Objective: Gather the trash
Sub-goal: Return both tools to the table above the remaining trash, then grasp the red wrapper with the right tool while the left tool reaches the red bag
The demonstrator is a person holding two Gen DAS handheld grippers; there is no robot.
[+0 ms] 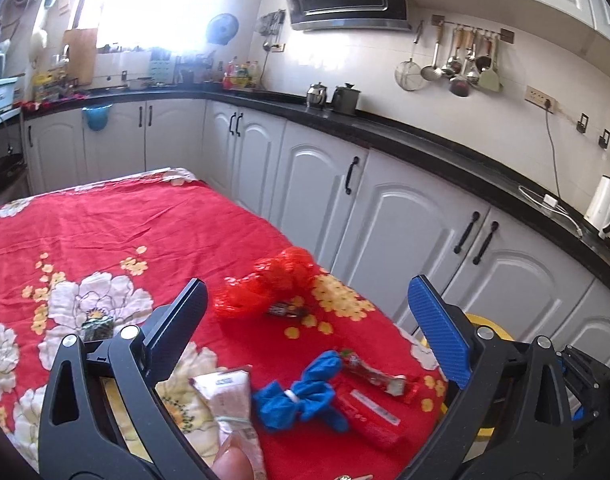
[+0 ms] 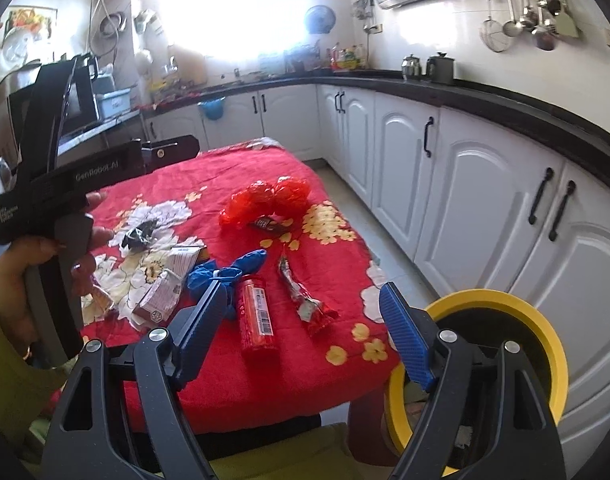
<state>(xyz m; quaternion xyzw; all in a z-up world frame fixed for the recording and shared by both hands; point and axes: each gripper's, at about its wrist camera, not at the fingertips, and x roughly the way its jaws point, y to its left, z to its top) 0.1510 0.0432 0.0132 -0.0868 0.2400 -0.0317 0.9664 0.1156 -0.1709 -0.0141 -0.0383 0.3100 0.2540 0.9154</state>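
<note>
Both jaws apart, empty. Red tube (image 2: 256,317) lies lengthwise between right gripper (image 2: 301,324) jaws, ahead; bin (image 2: 545,344) right. Right nearer.

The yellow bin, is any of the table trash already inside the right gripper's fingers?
No, the right gripper is open and holds nothing, beside the yellow bin, with trash lying on the red tablecloth.

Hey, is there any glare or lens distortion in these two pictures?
Left wrist view: the window is blown out white, and the black countertop bows from fisheye distortion. Right wrist view: the window glares the same way, and the white cabinets curve.
</note>
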